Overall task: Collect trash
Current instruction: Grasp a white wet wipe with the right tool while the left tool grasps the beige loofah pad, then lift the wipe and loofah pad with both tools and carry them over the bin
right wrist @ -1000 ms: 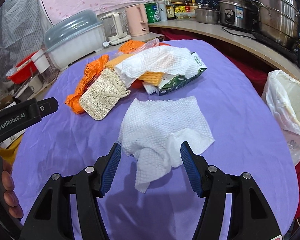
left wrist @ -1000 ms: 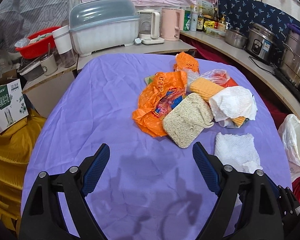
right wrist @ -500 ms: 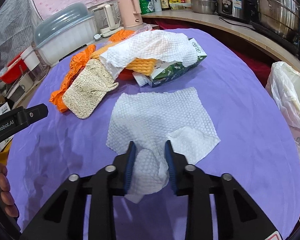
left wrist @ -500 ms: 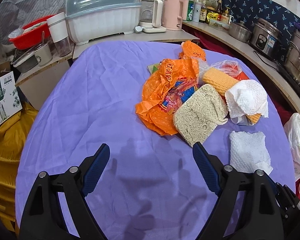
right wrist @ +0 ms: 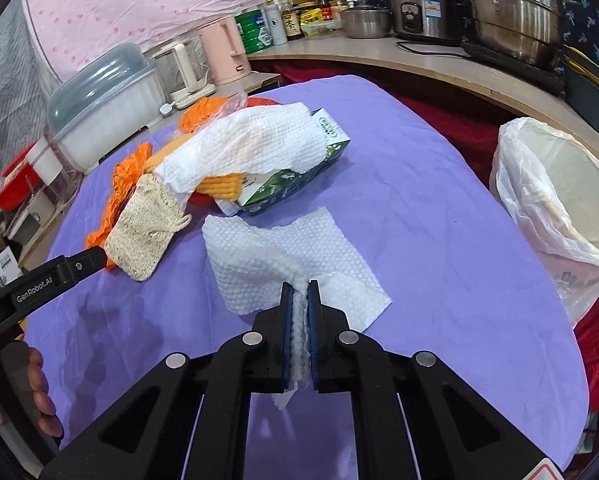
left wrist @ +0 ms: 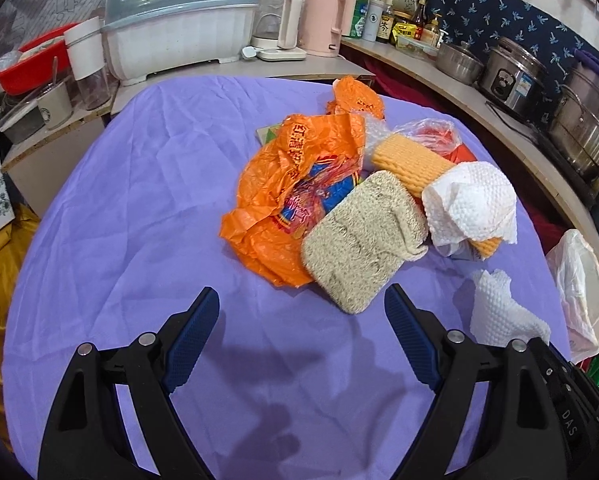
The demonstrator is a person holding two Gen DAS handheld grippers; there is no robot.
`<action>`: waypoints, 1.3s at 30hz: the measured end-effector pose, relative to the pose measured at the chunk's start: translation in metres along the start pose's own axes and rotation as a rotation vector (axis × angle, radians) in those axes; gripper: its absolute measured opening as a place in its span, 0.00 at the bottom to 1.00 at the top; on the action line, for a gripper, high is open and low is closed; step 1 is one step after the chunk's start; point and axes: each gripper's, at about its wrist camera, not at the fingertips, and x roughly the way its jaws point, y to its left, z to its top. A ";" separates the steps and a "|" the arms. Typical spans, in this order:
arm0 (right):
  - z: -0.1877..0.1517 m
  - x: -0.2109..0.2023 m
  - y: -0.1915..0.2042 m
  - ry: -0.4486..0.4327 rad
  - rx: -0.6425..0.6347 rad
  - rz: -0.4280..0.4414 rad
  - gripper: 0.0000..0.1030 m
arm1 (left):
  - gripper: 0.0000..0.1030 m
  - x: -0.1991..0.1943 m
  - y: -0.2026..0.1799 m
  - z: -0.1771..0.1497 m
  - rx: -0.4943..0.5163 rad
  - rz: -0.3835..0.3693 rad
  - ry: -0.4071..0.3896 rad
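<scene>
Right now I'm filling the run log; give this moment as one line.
right gripper: shut on paper towel | left gripper: open, empty | bin bag: unfilled

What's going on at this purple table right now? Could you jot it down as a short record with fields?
surface: table with purple cloth
trash pile: orange plastic bag, loofah pad, yellow sponge, green carton, crumpled paper towel
right gripper: jaws shut on flat paper towel, one edge pinched
left gripper: jaws open, empty, near the loofah pad
bin: white-lined bin beside the table
</scene>
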 end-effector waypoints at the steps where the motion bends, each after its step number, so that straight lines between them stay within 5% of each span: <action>1: 0.001 0.000 0.000 -0.003 0.006 0.001 0.07 | 0.77 0.003 -0.001 0.002 0.003 -0.006 0.000; 9: 0.007 0.002 0.000 -0.010 0.011 0.007 0.07 | 0.67 0.033 -0.008 0.015 0.021 -0.055 0.031; 17: 0.010 0.004 0.000 -0.007 0.013 0.008 0.07 | 0.35 0.039 -0.027 0.011 0.052 -0.123 0.066; 18: 0.011 0.004 0.000 -0.009 0.014 0.009 0.07 | 0.26 0.038 -0.031 0.010 0.062 -0.131 0.070; 23: 0.013 -0.001 -0.003 -0.019 0.018 0.012 0.07 | 0.22 0.023 -0.047 0.004 0.096 -0.142 0.038; 25: 0.013 -0.003 -0.005 -0.025 0.021 0.013 0.07 | 0.12 0.018 -0.051 0.001 0.102 -0.156 0.040; 39: 0.015 -0.044 -0.019 -0.100 0.050 0.049 0.07 | 0.06 -0.032 -0.070 -0.017 0.123 -0.152 -0.013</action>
